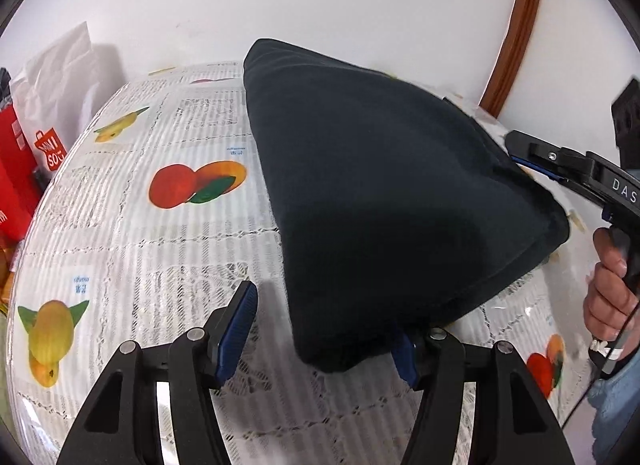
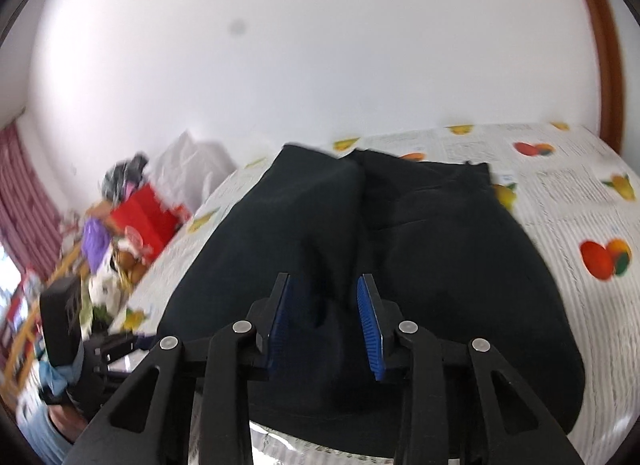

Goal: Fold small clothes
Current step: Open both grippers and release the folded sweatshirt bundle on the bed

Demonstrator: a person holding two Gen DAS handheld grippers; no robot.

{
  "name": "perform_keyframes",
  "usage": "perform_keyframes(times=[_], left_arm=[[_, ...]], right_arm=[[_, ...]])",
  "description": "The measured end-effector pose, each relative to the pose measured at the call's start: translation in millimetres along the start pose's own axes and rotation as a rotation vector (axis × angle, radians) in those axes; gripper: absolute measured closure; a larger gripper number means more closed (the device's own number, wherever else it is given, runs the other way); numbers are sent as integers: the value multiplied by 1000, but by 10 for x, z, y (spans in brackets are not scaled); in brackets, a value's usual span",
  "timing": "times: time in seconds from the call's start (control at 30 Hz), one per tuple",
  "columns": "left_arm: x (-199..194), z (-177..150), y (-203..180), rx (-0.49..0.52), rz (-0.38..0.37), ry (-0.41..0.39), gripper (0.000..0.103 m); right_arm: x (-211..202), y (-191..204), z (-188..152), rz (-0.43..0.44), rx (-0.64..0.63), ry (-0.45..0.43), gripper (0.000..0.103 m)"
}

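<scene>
A black garment (image 1: 384,193) lies folded on the fruit-print tablecloth (image 1: 168,249), and in the right wrist view a fold ridge runs down the middle of the garment (image 2: 400,265). My left gripper (image 1: 324,341) is open at its near corner. That corner rests against the right fingertip (image 1: 404,357), and the left pad (image 1: 236,325) stands clear of the cloth. My right gripper (image 2: 324,321) hovers open over the near edge of the garment, with nothing pinched between its blue pads. In the left wrist view the right gripper (image 1: 520,149) reaches the garment's right edge, held by a hand (image 1: 608,285).
A red box (image 1: 16,169) and a white paper bag (image 1: 60,77) stand at the table's left end against the white wall. A brown wooden frame (image 1: 516,25) rises at the back right. Mixed clutter (image 2: 120,233) sits beyond the table's left side.
</scene>
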State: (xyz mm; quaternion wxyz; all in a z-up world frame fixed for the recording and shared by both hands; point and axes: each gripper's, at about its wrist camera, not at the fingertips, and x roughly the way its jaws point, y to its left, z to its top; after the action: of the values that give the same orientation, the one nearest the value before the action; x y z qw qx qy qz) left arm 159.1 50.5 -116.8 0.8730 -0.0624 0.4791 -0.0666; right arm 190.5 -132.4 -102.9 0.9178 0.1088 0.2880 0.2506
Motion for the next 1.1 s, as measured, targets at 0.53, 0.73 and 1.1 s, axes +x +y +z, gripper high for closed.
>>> perform_keyframes(times=[0.53, 0.73, 1.1], left_arm=[[83, -12, 1, 12, 11, 12, 39], [31, -56, 39, 8, -5, 7, 40], [-56, -75, 7, -50, -52, -13, 39]], right_arm=[[48, -266, 187, 130, 104, 24, 95], [-25, -340, 11, 2, 61, 85, 94], [169, -288, 42, 79, 126, 114, 42]])
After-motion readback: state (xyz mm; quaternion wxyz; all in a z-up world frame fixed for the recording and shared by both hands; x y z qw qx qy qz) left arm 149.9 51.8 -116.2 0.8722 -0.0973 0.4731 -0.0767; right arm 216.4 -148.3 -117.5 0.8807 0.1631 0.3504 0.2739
